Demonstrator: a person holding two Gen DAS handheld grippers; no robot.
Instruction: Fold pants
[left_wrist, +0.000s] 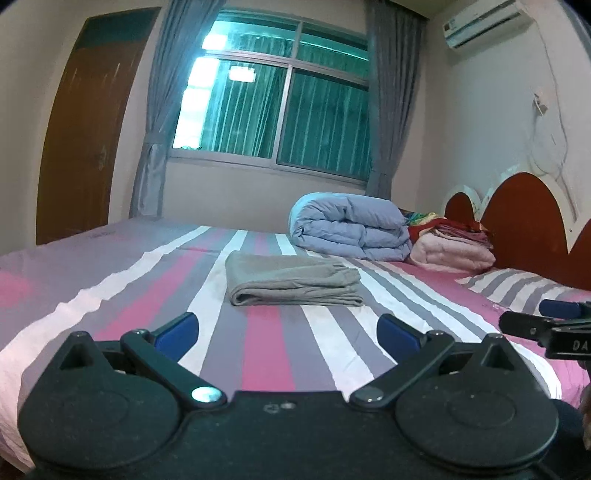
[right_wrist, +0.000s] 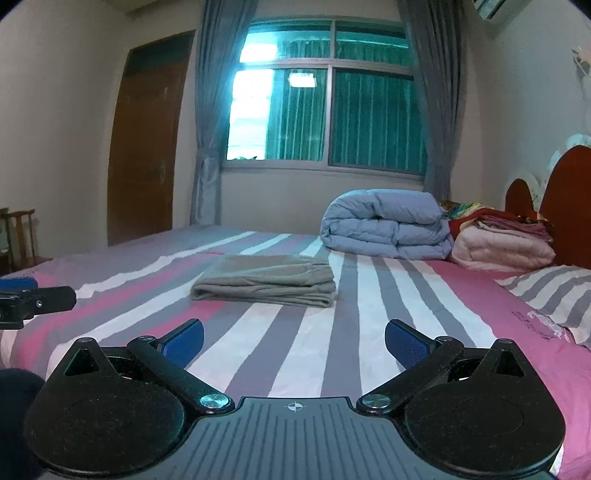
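While both grippers (left_wrist: 288, 332) (right_wrist: 294, 341) gape empty, folded pants (left_wrist: 291, 278) lie near a blue duvet (left_wrist: 351, 230).

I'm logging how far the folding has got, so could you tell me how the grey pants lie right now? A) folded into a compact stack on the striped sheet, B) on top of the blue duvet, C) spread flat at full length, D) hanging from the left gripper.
A: the grey pants lie as a layered stack on the striped sheet, apart from the open left gripper and the open right gripper.
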